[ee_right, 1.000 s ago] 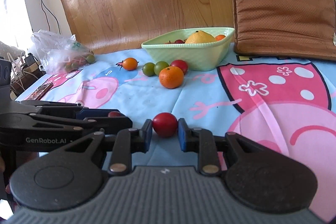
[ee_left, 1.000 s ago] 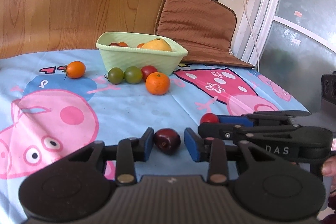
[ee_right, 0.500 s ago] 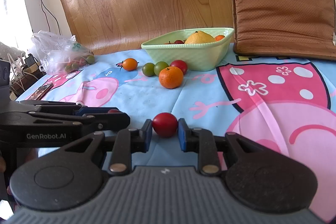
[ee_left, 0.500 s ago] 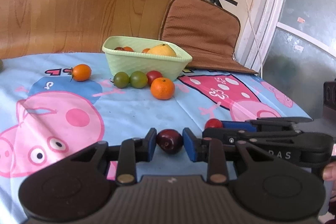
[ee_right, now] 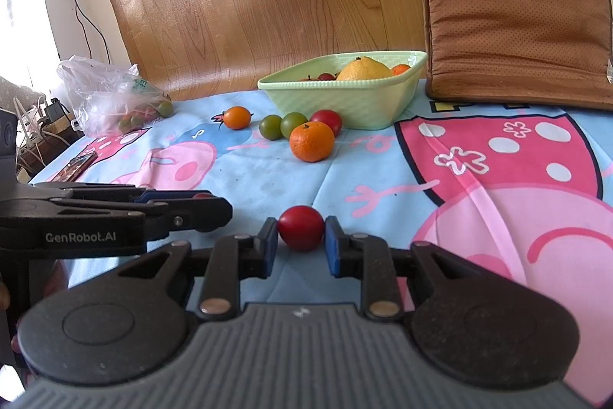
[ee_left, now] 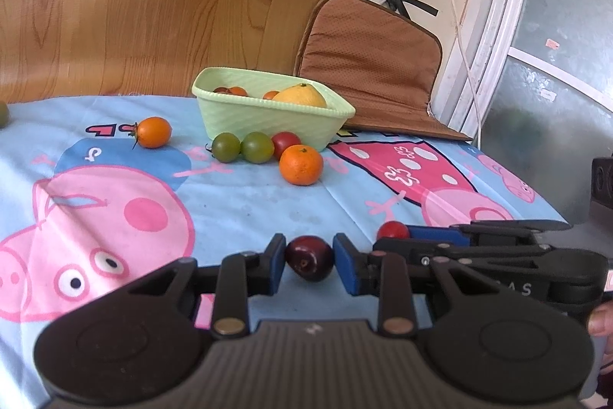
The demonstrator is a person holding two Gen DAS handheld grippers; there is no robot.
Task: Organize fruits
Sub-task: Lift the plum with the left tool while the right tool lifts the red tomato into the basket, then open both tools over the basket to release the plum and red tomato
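My left gripper (ee_left: pixel 308 257) is shut on a dark red cherry tomato (ee_left: pixel 309 263) just above the cloth. My right gripper (ee_right: pixel 300 232) is shut on a bright red cherry tomato (ee_right: pixel 300 228), which also shows in the left wrist view (ee_left: pixel 392 229). A light green basket (ee_left: pixel 268 115) at the back holds a yellow citrus (ee_left: pixel 300 95) and small tomatoes. In front of it lie two green tomatoes (ee_left: pixel 243 147), a red tomato (ee_left: pixel 285 140), a tangerine (ee_left: pixel 301 164) and an orange tomato (ee_left: pixel 153 132).
A blue cartoon tablecloth (ee_left: pixel 237 194) covers the table. A brown cushion (ee_left: pixel 369 64) leans on the wall behind the basket. A plastic bag of tomatoes (ee_right: pixel 115 98) and a phone (ee_right: pixel 74 166) lie at the far left. The table's edge is on the right.
My left gripper closed its jaws onto the dark red tomato and rose a little. My right gripper kept its hold on the red tomato and barely moved.
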